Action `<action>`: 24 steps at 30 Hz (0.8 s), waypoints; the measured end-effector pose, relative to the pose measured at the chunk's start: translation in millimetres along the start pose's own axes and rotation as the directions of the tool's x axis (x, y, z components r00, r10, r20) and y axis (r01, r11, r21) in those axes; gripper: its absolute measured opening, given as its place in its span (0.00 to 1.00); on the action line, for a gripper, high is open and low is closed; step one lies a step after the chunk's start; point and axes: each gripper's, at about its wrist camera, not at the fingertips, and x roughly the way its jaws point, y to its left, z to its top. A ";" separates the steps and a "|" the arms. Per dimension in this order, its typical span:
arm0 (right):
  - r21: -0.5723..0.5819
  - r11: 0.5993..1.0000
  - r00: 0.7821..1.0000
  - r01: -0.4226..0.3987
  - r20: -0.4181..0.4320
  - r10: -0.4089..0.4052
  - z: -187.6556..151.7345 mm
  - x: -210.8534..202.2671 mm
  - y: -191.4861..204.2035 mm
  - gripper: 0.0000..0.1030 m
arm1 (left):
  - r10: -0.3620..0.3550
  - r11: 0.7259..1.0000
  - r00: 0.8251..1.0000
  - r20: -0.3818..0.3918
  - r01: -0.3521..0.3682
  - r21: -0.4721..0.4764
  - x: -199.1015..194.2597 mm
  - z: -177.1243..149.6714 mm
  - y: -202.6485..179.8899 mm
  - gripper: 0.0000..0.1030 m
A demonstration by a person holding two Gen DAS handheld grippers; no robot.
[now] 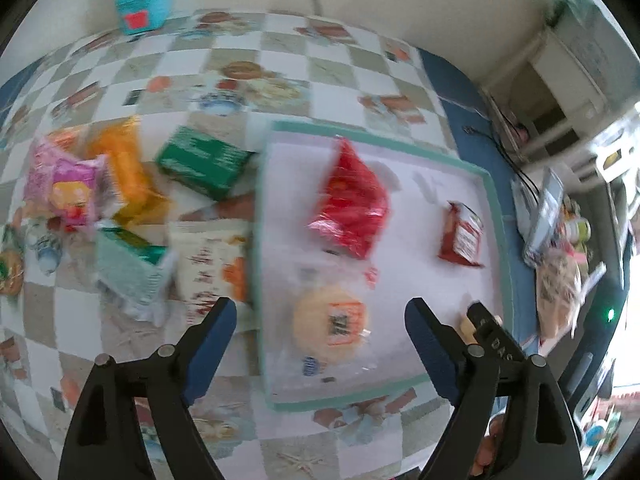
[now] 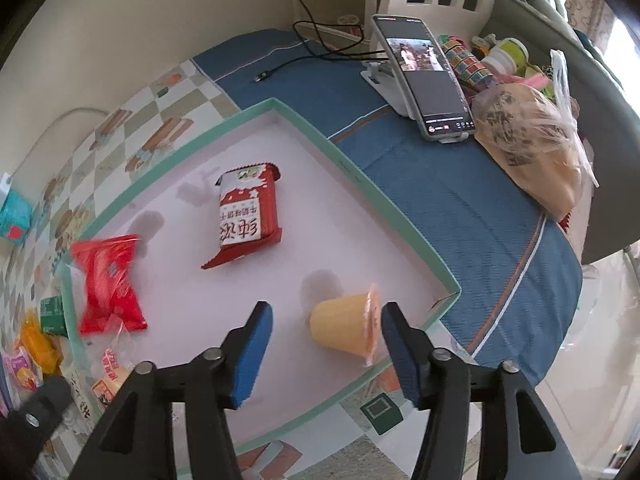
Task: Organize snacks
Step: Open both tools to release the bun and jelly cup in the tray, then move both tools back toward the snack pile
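right wrist: orange jelly cup (image 2: pixel 346 326) on its side, right gripper (image 2: pixel 326 344) released, left gripper (image 1: pixel 320 328) too

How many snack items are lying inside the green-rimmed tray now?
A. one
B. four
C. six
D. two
B: inside the tray lie a red bag, a red-and-white biscuit pack, an orange jelly cup and a round cake in clear wrap.
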 end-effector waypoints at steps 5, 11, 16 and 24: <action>-0.059 0.998 1.000 -0.004 0.011 0.005 -10.3 -5.5 20.4 0.70 | 0.118 0.985 0.992 0.041 -0.112 -0.133 -17.6 13.6 47.6 0.85; -0.150 0.987 0.997 -0.059 0.030 0.065 -25.5 -17.5 55.4 0.78 | 0.274 0.931 0.960 0.065 -0.248 -0.268 -39.8 22.9 107.8 0.98; -0.208 0.975 0.994 -0.083 0.052 0.096 -35.7 -27.3 79.3 0.86 | 0.359 0.871 0.932 0.049 -0.316 -0.377 -57.3 20.1 150.8 0.98; -0.281 0.954 0.988 -0.109 0.077 0.136 -50.3 -37.2 105.9 0.87 | 0.455 0.789 0.888 0.064 -0.368 -0.492 -85.0 14.5 193.0 0.98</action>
